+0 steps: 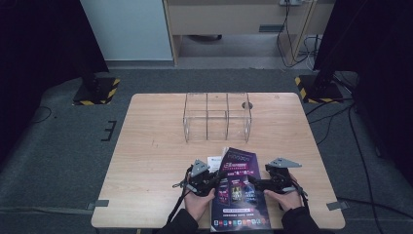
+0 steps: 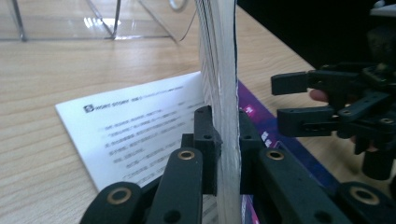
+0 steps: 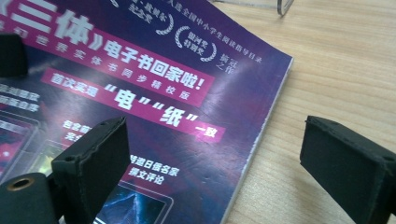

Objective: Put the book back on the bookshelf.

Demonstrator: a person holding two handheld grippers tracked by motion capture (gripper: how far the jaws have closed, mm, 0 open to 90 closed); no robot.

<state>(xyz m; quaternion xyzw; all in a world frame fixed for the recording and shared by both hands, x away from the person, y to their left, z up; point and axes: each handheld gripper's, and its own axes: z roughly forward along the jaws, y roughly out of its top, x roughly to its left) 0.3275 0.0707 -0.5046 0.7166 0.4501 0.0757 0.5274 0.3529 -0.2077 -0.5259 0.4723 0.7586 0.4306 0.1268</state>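
Observation:
A thick book with a purple cover [image 1: 239,187] lies near the table's front edge between the person's two hands. In the left gripper view its white page block [image 2: 219,56] stands on edge, with my left gripper [image 2: 227,126] shut on it, both pads pressing the pages. From above, the left gripper [image 1: 217,181] sits at the book's left side. My right gripper [image 1: 257,185] is at the book's right side with its jaws wide apart. The book's cover [image 3: 163,93] and its right edge lie below the right gripper [image 3: 224,168], and neither pad touches them.
A printed white sheet [image 2: 135,126] lies on the wooden table [image 1: 156,146] under the book's left edge. A clear acrylic organizer [image 1: 216,117] with several compartments stands at the back middle of the table. Black stands flank the far corners.

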